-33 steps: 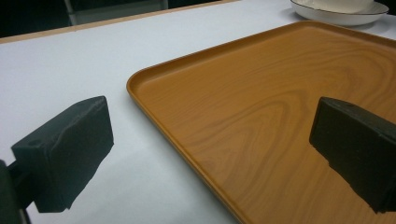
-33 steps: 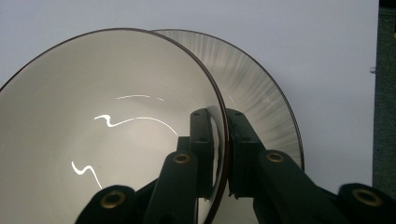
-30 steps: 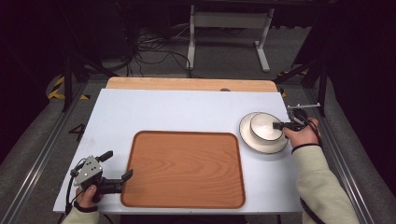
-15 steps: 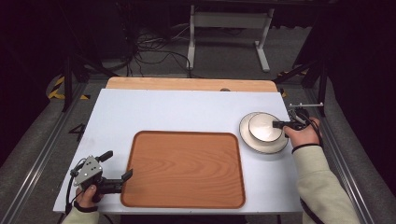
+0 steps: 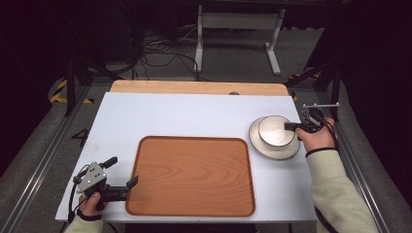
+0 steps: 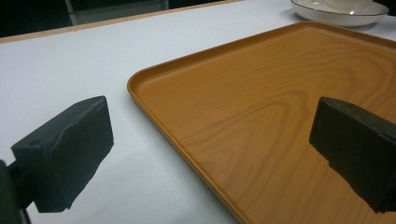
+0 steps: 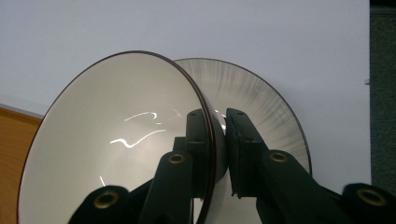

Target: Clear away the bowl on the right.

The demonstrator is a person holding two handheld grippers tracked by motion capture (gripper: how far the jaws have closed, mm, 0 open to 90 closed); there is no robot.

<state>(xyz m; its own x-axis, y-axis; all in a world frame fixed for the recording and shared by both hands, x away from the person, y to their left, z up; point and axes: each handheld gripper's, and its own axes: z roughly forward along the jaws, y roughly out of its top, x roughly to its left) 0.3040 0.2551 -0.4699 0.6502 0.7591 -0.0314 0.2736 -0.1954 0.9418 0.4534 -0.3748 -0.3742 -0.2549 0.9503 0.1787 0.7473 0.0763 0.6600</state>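
**Right gripper pinching the bowl's rim over the plate**

The right gripper (image 5: 290,128) is sitting at about 3 o'clock on the white desk (image 5: 184,116), reaching in from the right edge. Its fingers (image 7: 198,140) are clamped on the wall of a white bowl (image 5: 273,131), one finger inside and one outside, as the right gripper view is showing: the dark-edged rim is running between the two pads. The bowl is resting inside or just above a white plate (image 5: 291,149) with a thin dark rim; whether the bowl's base is touching the plate I cannot tell. In the right gripper view the bowl (image 7: 116,140) is looking tilted towards the camera, with the plate (image 7: 261,102) showing behind it.

The plate is lying just beside the wooden tray (image 5: 194,174), off the tray's upper right corner, at about 2 o'clock from the tray's middle. The tray is occupying the near centre of the desk.

The left gripper (image 5: 121,172) is hovering at about 8 o'clock, at the tray's left edge. Its fingers (image 6: 65,149) are standing wide apart with nothing between them, one over the bare desk and the other over the tray (image 6: 261,121).
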